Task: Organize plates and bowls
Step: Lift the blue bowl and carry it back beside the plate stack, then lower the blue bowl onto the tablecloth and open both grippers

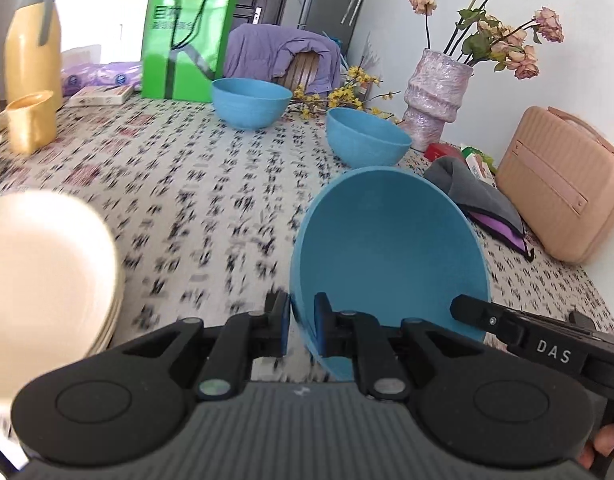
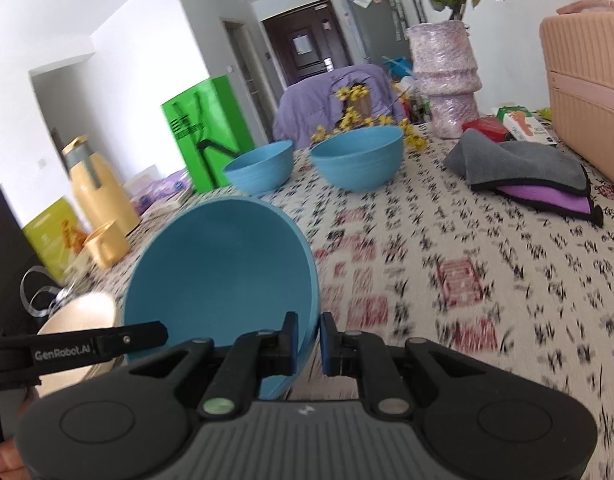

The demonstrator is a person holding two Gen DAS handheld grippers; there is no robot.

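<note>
Bowl [image 1: 387,256] rim pinched by both hand-held grippers

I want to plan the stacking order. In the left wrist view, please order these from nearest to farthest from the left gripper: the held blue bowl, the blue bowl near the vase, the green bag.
1. Held blue bowl, rim clamped in the left gripper.
2. Blue bowl near the vase, ahead, slightly right.
3. Green bag, far edge, left of centre.
</note>
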